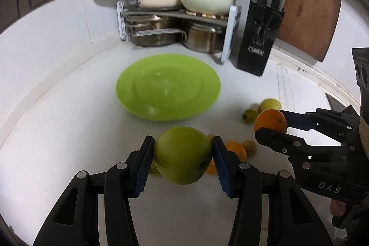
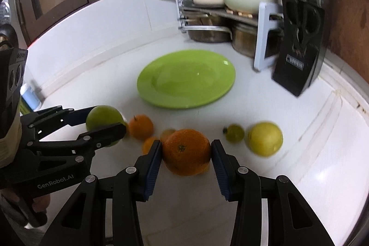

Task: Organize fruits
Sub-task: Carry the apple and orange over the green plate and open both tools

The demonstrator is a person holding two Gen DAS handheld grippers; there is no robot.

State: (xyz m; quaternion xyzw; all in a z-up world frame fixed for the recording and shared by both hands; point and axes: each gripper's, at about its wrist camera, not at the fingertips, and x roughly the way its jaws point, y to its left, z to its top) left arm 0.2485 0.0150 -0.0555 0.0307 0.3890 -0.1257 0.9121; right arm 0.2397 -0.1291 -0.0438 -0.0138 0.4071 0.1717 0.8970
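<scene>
Grips sound: left gripper [image 1: 183, 155] clamps green apple [image 1: 182, 153], right gripper [image 2: 186, 152] clamps orange [image 2: 186, 151], both clear of counter. Carry level toward green plate [image 1: 129, 89] at twelve o'clock; release gently, apart.

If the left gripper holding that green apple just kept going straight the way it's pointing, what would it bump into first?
Most likely the green plate, which lies straight ahead of the left gripper and its green apple. The counter between them looks bare, though depth is hard to judge here.

Three oranges [image 2: 186, 152], one green plate [image 2: 161, 96]
</scene>
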